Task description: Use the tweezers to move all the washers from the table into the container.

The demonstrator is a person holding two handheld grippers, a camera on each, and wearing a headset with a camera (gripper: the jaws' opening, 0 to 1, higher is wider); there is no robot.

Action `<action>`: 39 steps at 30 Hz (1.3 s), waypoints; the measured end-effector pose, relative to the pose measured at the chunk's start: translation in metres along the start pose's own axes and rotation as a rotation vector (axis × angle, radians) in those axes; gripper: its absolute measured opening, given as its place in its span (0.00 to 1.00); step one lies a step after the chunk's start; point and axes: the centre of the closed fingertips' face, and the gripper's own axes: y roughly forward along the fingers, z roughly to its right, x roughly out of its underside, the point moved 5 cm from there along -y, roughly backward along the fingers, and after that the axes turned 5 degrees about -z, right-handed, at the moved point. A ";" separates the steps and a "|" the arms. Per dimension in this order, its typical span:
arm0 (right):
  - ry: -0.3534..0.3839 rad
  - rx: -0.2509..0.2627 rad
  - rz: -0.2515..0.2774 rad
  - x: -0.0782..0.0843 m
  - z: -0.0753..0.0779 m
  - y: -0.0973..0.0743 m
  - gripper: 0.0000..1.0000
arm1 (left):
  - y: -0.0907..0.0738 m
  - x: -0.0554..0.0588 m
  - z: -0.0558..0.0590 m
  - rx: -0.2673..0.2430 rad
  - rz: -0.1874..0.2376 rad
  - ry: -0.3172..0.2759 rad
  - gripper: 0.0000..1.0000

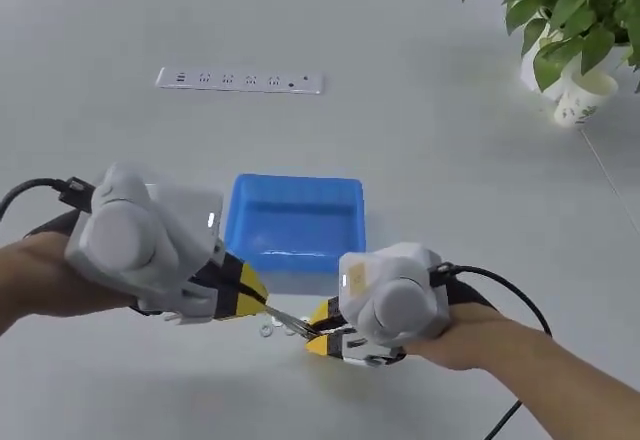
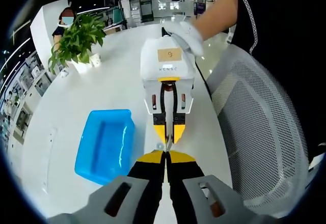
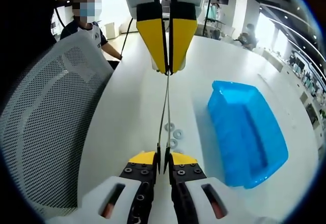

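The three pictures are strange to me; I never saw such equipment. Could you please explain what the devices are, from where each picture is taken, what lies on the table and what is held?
There is no robot: a person holds two tools, the left gripper and the right gripper, each with two yellow fingers. The wide picture comes from a camera on the person's head; each round picture comes from a camera on one gripper. On the white table are a blue container, some small washers, a power strip and a potted plant. Both grippers are shut on thin tweezers stretched between them.
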 end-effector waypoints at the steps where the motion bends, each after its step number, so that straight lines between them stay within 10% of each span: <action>1: 0.005 0.000 0.003 0.000 0.000 0.000 0.11 | 0.000 -0.002 0.000 0.000 0.003 0.002 0.05; 28: 0.049 0.002 0.039 0.001 -0.007 -0.002 0.10 | 0.016 -0.037 -0.003 0.047 0.091 0.057 0.05; 39: 0.047 0.007 0.040 0.002 -0.007 -0.003 0.08 | 0.022 -0.035 -0.003 0.049 0.075 0.084 0.10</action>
